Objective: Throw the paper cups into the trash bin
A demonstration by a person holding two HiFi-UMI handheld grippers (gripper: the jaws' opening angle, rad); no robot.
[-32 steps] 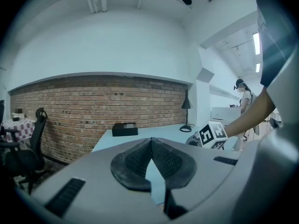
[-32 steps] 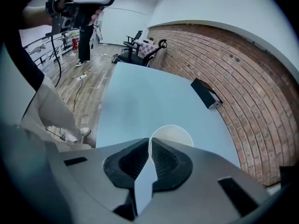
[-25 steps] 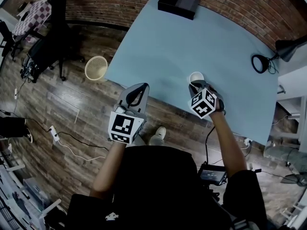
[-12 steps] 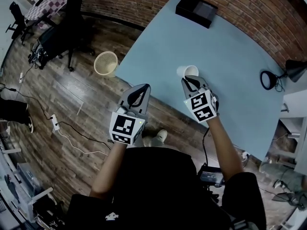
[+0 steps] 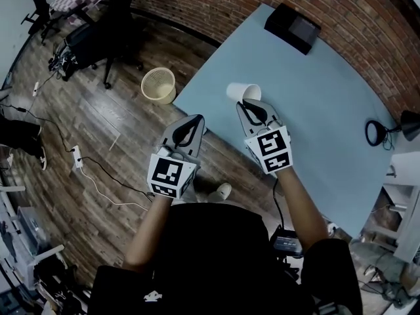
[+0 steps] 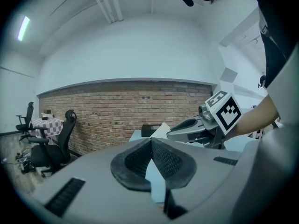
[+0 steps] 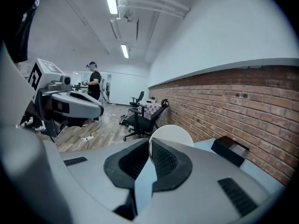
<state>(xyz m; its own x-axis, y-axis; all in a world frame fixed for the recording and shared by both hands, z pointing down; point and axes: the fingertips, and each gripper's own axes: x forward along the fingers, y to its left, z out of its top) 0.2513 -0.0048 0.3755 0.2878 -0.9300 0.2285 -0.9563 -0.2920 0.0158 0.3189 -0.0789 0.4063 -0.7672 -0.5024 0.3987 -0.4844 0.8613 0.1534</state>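
Right gripper (image 5: 252, 107) pinching the paper cup (image 5: 236, 92) by its rim
Left gripper (image 5: 191, 121) is closed and empty (jaws together); trash bin (image 5: 158, 84) stands on the floor (image 5: 98, 130) beside the bench (image 5: 315, 90).

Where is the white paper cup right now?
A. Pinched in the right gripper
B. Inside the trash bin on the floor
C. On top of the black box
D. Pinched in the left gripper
A: the right gripper has its jaws closed on the rim of the paper cup, while the trash bin stands apart on the floor.
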